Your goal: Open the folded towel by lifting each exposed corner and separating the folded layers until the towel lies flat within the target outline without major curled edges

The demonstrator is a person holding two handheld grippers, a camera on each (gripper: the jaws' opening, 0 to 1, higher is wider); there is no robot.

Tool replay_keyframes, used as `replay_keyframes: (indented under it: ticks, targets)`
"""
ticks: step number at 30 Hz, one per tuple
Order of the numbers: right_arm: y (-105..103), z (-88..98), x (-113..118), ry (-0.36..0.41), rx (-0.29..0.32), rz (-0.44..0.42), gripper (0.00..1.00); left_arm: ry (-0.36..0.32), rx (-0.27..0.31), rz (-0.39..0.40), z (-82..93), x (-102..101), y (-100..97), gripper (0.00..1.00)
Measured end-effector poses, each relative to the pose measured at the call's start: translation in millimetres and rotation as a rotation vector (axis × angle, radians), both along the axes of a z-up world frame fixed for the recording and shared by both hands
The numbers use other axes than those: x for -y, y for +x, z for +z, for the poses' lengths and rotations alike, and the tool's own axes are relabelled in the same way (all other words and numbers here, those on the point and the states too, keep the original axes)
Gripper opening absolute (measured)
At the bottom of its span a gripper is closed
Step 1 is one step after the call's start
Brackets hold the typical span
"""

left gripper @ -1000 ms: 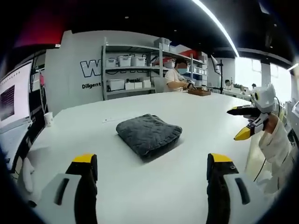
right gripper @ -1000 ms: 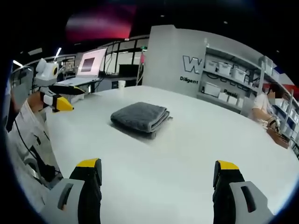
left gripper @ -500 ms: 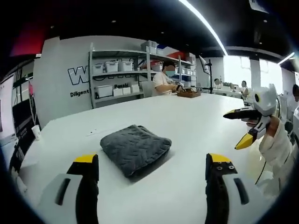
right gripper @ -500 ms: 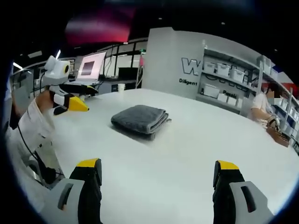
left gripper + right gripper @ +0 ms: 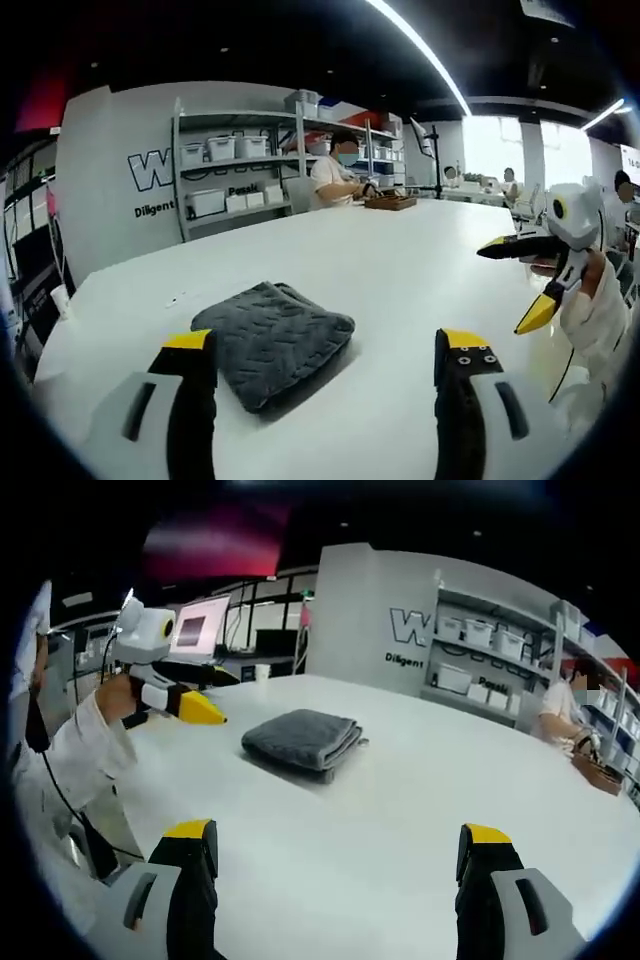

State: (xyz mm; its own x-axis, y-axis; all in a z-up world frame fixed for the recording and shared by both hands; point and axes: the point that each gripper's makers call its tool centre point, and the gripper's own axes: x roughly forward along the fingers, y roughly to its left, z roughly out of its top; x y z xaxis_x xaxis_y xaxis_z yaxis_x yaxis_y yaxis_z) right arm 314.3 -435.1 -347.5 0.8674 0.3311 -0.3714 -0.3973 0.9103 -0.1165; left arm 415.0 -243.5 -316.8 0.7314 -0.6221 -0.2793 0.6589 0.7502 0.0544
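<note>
While the towel [image 5: 272, 340] lies folded on the white table [image 5: 420, 250], untouched, the step in hand is the approach. Left gripper [image 5: 318, 345]: jaws spread, empty, just short of the towel's near edge. Right gripper [image 5: 335, 840]: jaws spread, empty (well back). Next move: likely pinching one exposed corner.

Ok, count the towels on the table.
1: the folded grey towel lies on the white table, between the left gripper's open jaws in its view. Layers could hide another.
</note>
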Motion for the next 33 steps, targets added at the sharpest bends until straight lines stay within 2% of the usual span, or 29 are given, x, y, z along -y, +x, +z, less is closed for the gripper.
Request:
replay_keyframes:
  ticks: [5,11,25,33]
  targets:
    - [-2,0.5,3,0.001,0.002,-0.005,1.00,-0.005,-0.021,-0.025,-6.2,13,5.1,0.88]
    - [-4,1.2,6,0.007,0.006,-0.013,0.99,0.029,-0.010,-0.038,-14.2,29,14.7,0.86]
    - [-5,2.4,3,0.010,0.006,-0.007,0.99,0.085,0.021,-0.066,-25.1,47,28.9,0.78]
    - [-6,1.2,0,0.006,-0.001,0.005,0.99,0.116,0.010,-0.083,-38.0,58,37.3,0.73]
